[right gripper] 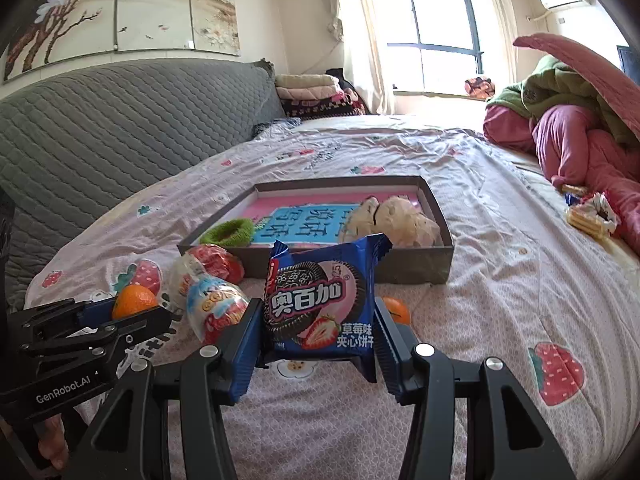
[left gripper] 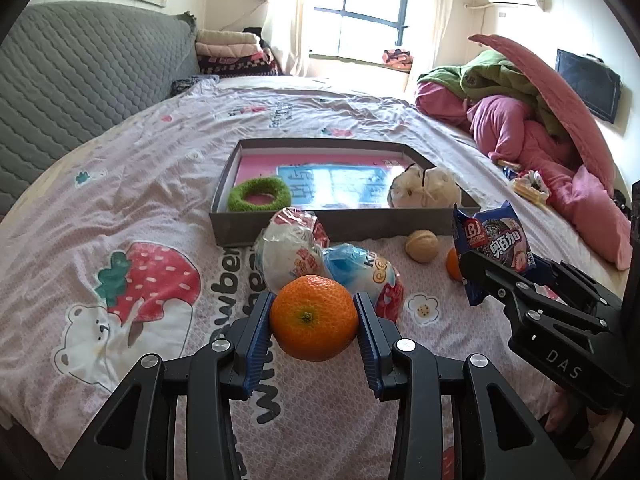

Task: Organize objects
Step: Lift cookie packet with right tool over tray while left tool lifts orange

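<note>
you had the left claw (left gripper: 315,318) clamped on the orange (left gripper: 314,317), its blue pads pressing the fruit's two sides so the round skin could not roll free. the right claw (right gripper: 319,322) gripped the blue cookie packet (right gripper: 320,304) by its side edges, held upright so the label faced you. both loads hung clear of the bed sheet (left gripper: 120,184), probably so you could carry them over the near wall of the grey box (left gripper: 336,226) in the middle of the bed. inside it a green ring (left gripper: 259,194) lay in the near left corner and a cream pouch (left gripper: 424,188) in the near right, leaving the middle free. two wrapped snacks (left gripper: 320,260), a walnut (left gripper: 421,245) and a second orange (right gripper: 396,308) lay just outside that wall.
</note>
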